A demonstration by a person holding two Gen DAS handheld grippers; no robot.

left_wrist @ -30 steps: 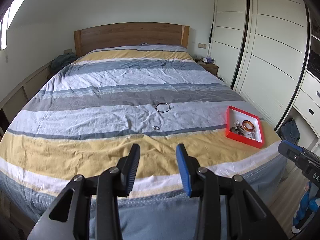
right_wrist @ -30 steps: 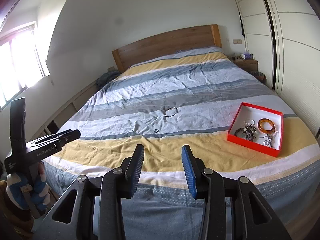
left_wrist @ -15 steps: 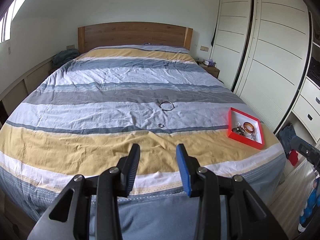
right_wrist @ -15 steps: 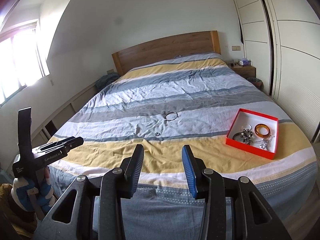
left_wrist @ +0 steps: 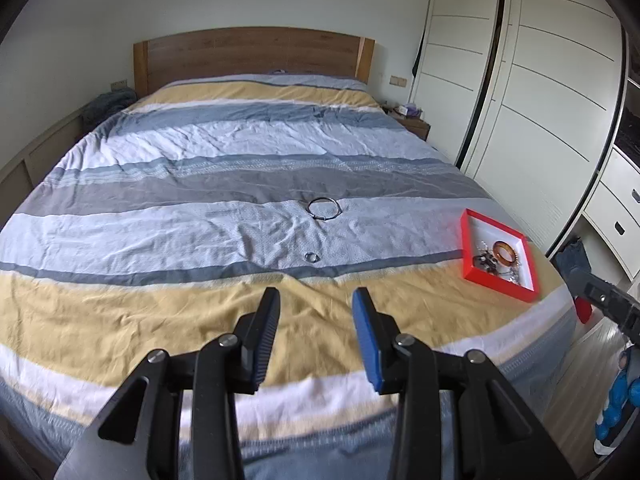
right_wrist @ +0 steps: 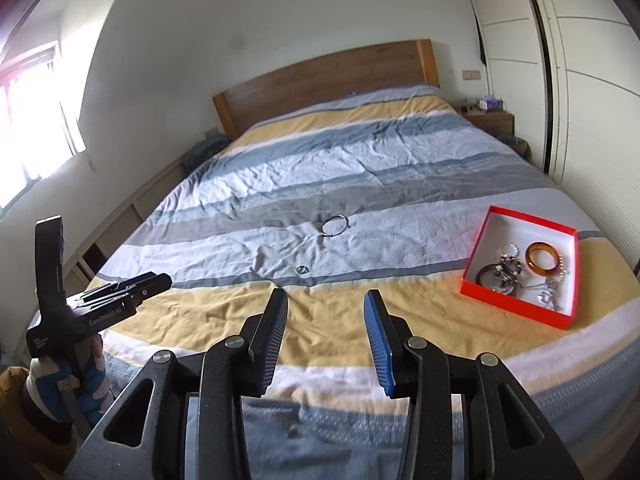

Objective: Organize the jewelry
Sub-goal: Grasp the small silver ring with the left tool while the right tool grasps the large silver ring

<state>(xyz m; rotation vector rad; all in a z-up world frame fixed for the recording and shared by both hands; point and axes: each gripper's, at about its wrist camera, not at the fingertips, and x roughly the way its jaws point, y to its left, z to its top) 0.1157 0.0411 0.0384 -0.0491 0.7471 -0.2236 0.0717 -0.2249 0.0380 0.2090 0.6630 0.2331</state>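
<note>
Jewelry tray [right_wrist: 520, 307] contents clearest beside right gripper [right_wrist: 326, 312].

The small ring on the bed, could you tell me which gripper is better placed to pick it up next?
Probably the left. In its own view the small ring lies straight ahead of the open left gripper. The right gripper, also open and empty, sits nearer the red box, with the ring slightly left of its line.

Wrinkled cloth bedspread [left_wrist: 224, 236], wooden headboard [left_wrist: 252, 54]
</note>
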